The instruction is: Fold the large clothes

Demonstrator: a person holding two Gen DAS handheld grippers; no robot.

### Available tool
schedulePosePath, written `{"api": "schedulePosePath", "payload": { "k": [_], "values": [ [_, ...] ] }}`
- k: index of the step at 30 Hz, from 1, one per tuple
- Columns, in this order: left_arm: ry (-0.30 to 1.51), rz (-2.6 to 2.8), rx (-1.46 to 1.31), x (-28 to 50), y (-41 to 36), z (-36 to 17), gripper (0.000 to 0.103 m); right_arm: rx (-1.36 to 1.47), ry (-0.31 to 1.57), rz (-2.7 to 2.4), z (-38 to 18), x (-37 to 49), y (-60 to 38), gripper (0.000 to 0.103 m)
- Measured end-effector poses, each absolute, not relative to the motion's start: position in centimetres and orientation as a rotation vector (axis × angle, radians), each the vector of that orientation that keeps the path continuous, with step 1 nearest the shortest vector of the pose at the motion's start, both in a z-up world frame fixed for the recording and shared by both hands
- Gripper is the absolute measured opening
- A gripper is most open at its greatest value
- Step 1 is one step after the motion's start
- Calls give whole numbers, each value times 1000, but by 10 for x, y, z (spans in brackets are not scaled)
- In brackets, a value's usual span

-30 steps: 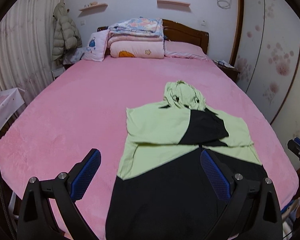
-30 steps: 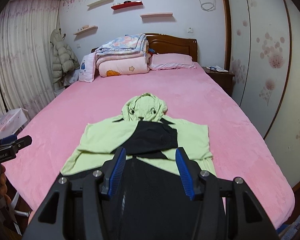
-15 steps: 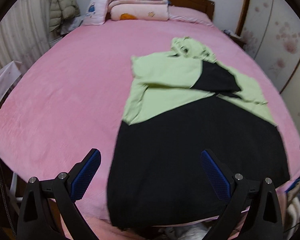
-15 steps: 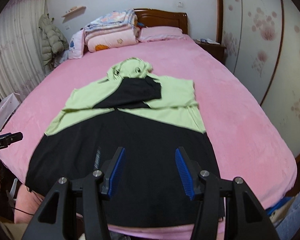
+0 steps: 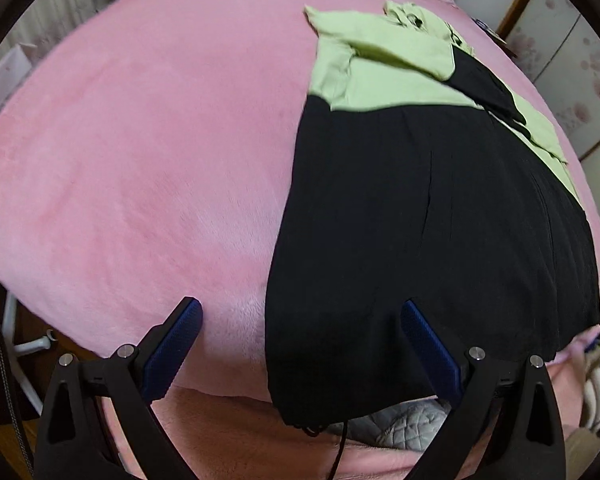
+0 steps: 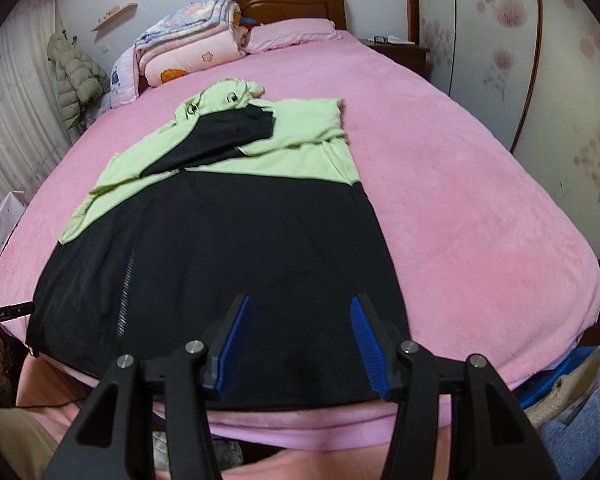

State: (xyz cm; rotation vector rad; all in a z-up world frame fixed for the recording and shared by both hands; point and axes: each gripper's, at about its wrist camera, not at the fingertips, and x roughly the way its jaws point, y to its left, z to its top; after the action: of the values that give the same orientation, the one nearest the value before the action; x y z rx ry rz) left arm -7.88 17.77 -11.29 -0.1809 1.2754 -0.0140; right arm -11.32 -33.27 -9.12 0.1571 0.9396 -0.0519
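- Left claw (image 5: 300, 336) jaws spread wide, nothing between the blue ribbed pads; right claw (image 6: 298, 328) jaws about half apart, also empty.
- Change: both claws have dropped and tipped downward over the last second. Earlier views took in the whole room and headboard; now each looks steeply onto the near hem of the black-and-lime-green hooded garment (image 5: 420, 220).
- Left claw now straddles the garment's near-left hem corner: left pad over bare pink plush bed cover (image 5: 140, 160), right pad over black fabric. No contact visible.
- Right claw hangs over the near-right part of the hem (image 6: 300, 392), both pads above black fabric, not yet pinching.
- Meaning, as a judgement: approach phase for a bottom-up fold; both hem corners look like the grasp targets, and closing has not started.
- Garment (image 6: 220, 240) lies flat on the bed, hem at the near bed edge and slightly over it; black lower body, green upper part, sleeves already folded inward across the chest, a black sleeve end over the green.
- Green hood (image 6: 224, 98) at the far end, pointing toward the headboard.
- Far: stack of folded quilts (image 6: 188, 44) and pink pillow (image 6: 292, 34) against the brown wooden headboard (image 6: 292, 0), well apart from the garment.
- Pose: left claw aimed steeply down, right claw less steep, side by side along the hem.
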Motion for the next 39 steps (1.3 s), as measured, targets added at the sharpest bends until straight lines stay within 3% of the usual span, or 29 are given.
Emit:
{"api": "schedulePosePath", "payload": {
  "k": [14, 18, 19, 20, 24, 37, 38, 39],
  "values": [
    [1255, -162, -248, -96, 196, -133, 98, 319, 1058, -76, -147, -132, -401, 52],
    [1265, -192, -264, -100, 199, -134, 85, 409, 1069, -26, -162, -133, -411, 52],
    [1269, -200, -270, -101, 198, -133, 80, 422, 1065, -15, -163, -133, -412, 48],
    [1274, -209, -276, -102, 198, -132, 78, 438, 1063, 9, -164, -132, -411, 38],
    [1284, -232, -296, -106, 197, -130, 70, 434, 1075, 40, -165, -129, -408, 37],
    [1317, -216, -284, -98, 186, -145, 75, 414, 1104, 58, -180, -122, -408, 38],
    [1320, -213, -272, -98, 184, -144, 72, 406, 1107, 57, -180, -121, -408, 36],
    [1318, -222, -265, -98, 180, -142, 55, 399, 1111, 56, -180, -120, -407, 34]
  ]
}}
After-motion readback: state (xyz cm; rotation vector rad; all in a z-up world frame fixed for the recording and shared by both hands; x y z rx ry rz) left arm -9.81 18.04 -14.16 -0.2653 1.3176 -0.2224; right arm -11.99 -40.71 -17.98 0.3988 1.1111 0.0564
